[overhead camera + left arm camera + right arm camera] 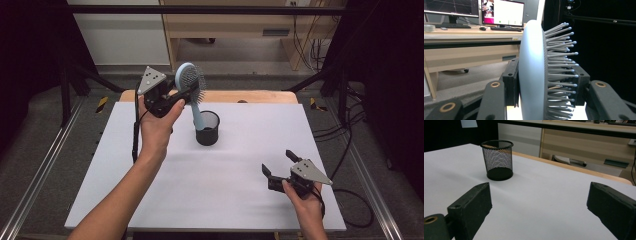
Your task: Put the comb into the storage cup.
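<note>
A light-blue hairbrush [189, 80] with grey bristles is held up over the back of the white table [225, 195], its handle pointing down. My left gripper [186, 93] is shut on the brush head. In the left gripper view the brush [531, 70] stands edge-on between the pads [510, 82], and my left gripper [544, 77] clamps its back and bristle side. A black mesh cup [208, 129] stands just below the handle tip. The cup [498, 160] looks empty in the right gripper view. My right gripper [277, 161] rests open at the front right, as the right gripper view [541, 202] shows, nothing between its fingers.
A wooden table edge [250, 96] runs behind the white surface. Beyond it are a wooden desk [461, 50] with monitors, black frame bars and cables on the floor at the right [350, 150]. White tabletop lies between the cup and my right gripper.
</note>
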A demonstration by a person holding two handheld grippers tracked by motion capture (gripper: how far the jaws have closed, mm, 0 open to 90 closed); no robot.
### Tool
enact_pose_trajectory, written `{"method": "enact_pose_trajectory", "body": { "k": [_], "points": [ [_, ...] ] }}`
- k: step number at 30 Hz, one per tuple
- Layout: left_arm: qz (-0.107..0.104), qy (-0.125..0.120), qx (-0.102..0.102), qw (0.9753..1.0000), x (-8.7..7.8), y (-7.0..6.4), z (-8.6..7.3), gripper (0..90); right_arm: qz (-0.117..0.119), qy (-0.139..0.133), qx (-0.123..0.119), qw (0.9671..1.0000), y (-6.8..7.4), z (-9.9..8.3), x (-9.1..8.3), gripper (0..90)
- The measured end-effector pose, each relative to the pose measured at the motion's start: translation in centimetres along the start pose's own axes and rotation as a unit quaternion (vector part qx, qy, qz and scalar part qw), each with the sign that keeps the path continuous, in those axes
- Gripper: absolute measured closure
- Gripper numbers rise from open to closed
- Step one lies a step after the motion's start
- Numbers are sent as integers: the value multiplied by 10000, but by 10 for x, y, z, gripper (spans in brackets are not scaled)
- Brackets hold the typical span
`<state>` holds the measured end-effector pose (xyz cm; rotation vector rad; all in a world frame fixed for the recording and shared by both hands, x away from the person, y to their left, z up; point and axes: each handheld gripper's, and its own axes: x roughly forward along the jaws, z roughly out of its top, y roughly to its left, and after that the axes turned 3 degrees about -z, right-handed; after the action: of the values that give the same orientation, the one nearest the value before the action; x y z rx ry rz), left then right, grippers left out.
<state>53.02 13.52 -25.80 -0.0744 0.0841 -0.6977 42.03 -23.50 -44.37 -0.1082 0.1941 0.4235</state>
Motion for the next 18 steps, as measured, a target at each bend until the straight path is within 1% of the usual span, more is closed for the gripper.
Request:
{"method": "enact_pose_trajectory", "body": {
  "k": [4,7,8,10,14,18],
  "points": [
    [12,24,59,10000,6,4,3,520,85,87,30,9999,1,-1,2,53],
    [38,27,70,10000,9,6,4,520,93,52,33,9999,2,0,1,53],
    [52,18,63,10000,10,6,4,520,79,23,17,10000,2,1,1,53],
    [63,20,50,10000,12,7,4,519,71,6,58,10000,1,1,0,53],
    [86,11,-36,10000,15,12,3,519,73,7,66,10000,0,1,-1,52],
    [110,29,-15,9999,18,13,4,518,97,2,67,9999,-1,1,-1,50]
  ]
}}
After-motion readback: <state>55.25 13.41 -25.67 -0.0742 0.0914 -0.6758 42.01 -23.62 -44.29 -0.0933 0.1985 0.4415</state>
